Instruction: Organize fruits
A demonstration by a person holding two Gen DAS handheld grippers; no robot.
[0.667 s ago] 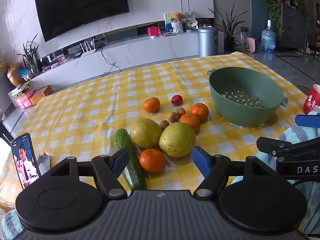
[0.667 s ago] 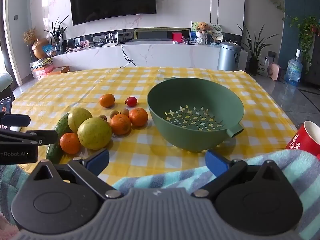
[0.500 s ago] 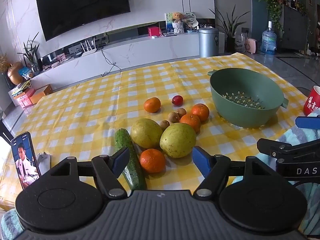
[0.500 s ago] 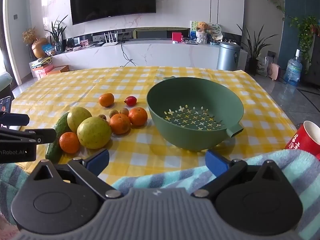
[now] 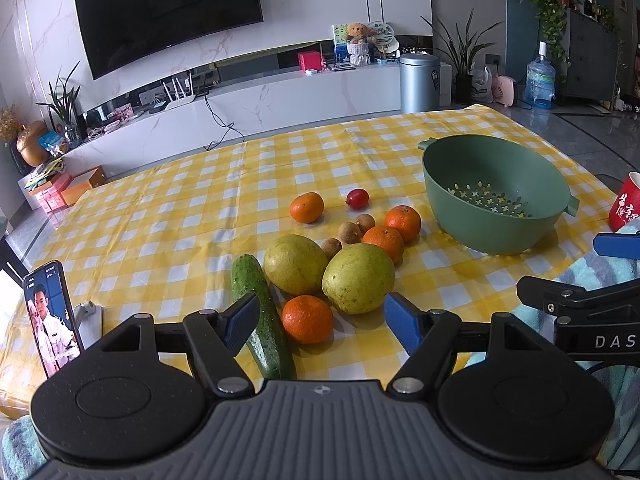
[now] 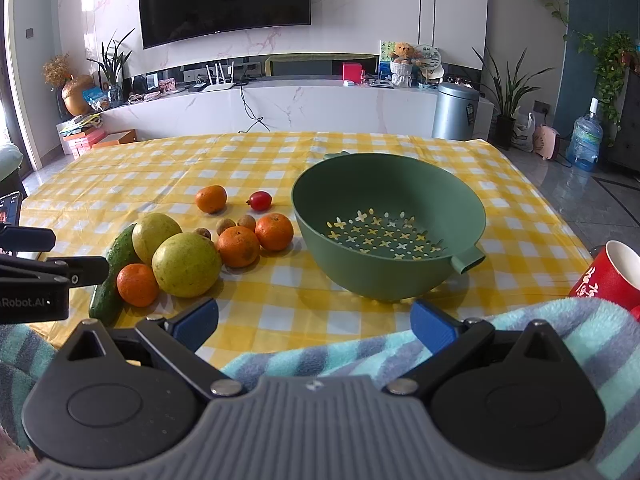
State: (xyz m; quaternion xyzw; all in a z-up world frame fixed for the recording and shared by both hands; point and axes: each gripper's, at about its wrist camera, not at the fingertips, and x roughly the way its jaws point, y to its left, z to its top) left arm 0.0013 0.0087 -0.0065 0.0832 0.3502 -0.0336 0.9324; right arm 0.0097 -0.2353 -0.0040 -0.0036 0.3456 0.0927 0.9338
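A heap of fruit lies on the yellow checked tablecloth: two yellow-green pears, several oranges, a cucumber, small brown fruits and a red one. To their right stands an empty green colander bowl, also in the right wrist view. My left gripper hovers open just before the nearest orange and cucumber, holding nothing. My right gripper is open and empty over a striped towel, short of the bowl.
A phone leans upright at the table's near left corner. A red paper cup stands at the near right edge beside the towel. Beyond the table are a white TV bench, a metal bin and potted plants.
The left wrist view has shifted very slightly; the fruit and bowl lie as before. Both grippers stay open.
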